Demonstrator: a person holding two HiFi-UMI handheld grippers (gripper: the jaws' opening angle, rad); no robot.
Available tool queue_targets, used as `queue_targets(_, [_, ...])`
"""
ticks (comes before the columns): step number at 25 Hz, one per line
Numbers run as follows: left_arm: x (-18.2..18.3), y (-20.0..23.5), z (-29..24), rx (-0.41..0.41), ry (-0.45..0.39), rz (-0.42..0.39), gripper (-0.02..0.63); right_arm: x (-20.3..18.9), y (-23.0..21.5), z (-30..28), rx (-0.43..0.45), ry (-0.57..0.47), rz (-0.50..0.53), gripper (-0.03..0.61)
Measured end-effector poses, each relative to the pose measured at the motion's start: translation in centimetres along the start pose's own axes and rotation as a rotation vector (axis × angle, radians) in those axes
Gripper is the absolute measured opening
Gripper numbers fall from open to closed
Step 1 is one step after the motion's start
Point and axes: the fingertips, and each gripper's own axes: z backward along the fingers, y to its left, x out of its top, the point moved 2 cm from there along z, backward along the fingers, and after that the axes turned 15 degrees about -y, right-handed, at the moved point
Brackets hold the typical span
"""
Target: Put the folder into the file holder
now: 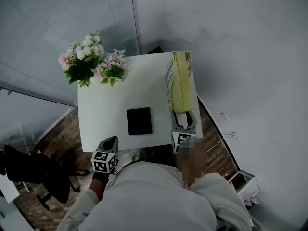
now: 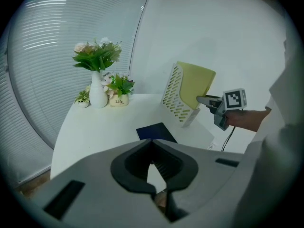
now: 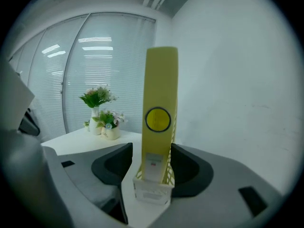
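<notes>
- Two grippers show low in head view: my left gripper [image 1: 109, 144] at the near edge of the table [image 1: 103, 112], my right gripper [image 1: 184, 120] at the file holder [image 1: 170, 76] on its right side. The yellow folder [image 1: 181, 81] stands inside.
- Left gripper view: jaws closed tip to tip, nothing held.
- Right gripper view: jaws spread wide, folder upright in the file holder between them, pads not gripping it.

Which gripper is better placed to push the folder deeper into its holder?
Probably the right gripper: open, it faces the yellow folder in the file holder. The left gripper is shut, farther off.
</notes>
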Motion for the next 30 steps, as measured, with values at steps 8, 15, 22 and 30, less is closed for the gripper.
queue_targets(8, [3.0,-0.4,-0.8,-0.036,-0.094,-0.003,0.008,3.9,-1.0,8.0,-0.051,-0.007,0.017,0.063])
queue_targets(15, [5.0,-1.3,-1.2,-0.062,-0.15,-0.012,0.008,7.6,-2.1,9.0,-0.059,-0.049,0.03,0.011])
queue_targets(22, [5.2,-1.3,-0.7,-0.051,-0.166,-0.006,0.008,8.5,-1.9,8.6,-0.03,-0.05,0.024,0.011])
queue_targets(30, [4.6,-1.0,0.0,-0.023,-0.166,0.004,0.008,8.1,-1.8,8.3,-0.008,-0.036,0.021,0.011])
